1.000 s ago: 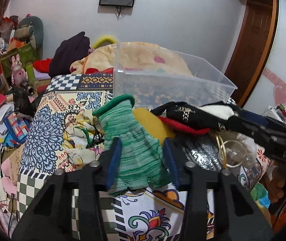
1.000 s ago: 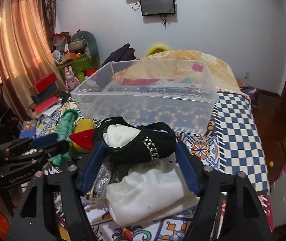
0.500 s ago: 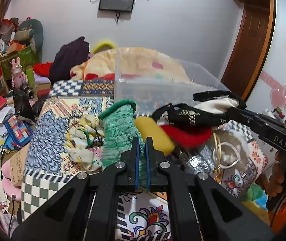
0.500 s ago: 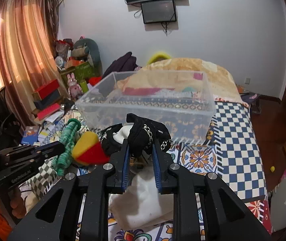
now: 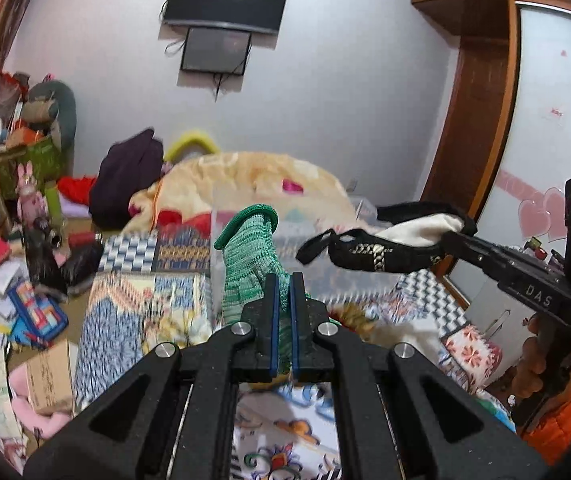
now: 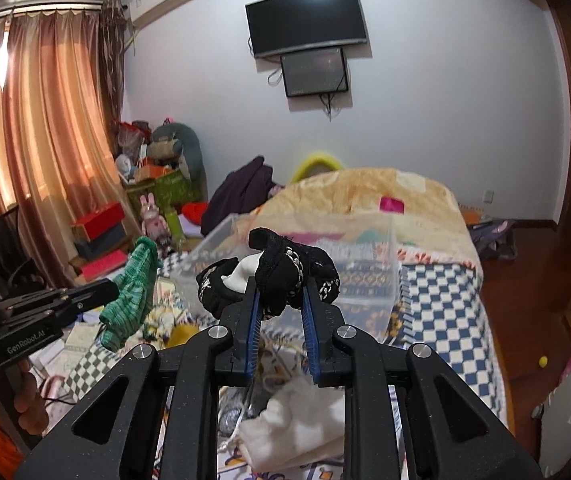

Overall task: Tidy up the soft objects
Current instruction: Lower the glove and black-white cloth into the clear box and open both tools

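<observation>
Green knitted glove (image 5: 250,264) is clamped in the left gripper (image 5: 284,300), raised above the bed (patterned cover) (image 5: 125,320). Right gripper (image 6: 281,312) grips a black glove (image 6: 285,270) before the clear bin (image 6: 365,264).

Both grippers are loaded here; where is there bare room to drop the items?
The clear bin looks bare inside. The checkered blanket right of it is open too. The near bedspread is crowded: white cloth and clutter under the right gripper, holding the black glove; the left gripper holds the green glove.
</observation>
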A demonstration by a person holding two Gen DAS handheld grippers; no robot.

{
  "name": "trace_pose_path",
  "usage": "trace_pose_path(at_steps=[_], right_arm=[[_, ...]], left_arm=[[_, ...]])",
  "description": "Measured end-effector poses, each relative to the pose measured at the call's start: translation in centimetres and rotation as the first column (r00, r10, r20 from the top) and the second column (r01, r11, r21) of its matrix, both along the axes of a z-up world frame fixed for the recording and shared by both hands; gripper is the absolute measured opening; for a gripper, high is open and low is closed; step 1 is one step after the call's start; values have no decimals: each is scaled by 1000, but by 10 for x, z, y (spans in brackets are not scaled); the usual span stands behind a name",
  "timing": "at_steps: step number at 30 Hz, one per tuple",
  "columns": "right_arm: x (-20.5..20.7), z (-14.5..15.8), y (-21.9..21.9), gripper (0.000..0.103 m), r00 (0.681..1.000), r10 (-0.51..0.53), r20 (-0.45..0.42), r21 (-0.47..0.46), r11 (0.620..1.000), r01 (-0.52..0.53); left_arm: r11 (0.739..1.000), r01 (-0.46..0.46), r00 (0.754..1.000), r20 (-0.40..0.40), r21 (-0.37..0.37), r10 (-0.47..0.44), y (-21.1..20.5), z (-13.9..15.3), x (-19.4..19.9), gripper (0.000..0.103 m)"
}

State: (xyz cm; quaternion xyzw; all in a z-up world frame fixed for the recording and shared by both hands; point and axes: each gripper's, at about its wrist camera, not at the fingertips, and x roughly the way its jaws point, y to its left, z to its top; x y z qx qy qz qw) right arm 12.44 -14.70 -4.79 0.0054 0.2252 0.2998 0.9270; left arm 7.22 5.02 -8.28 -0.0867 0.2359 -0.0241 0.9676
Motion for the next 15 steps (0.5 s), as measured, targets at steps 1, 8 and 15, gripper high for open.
trace_pose_path(at_steps=[1,8,15], right_arm=[[1,2,-1,17,1000,-3,8,3,1000,3],[14,16,-5,17,998,-38,57,19,999,37],[32,18,-3,18,995,-74,69,14,997,73]], left_arm=[[1000,0,1000,13,5,0,-1,6,2,3],[1000,-3,998,63,10,2,0,31,29,3],[1000,-10,999,53,7,10,8,41,68,3]])
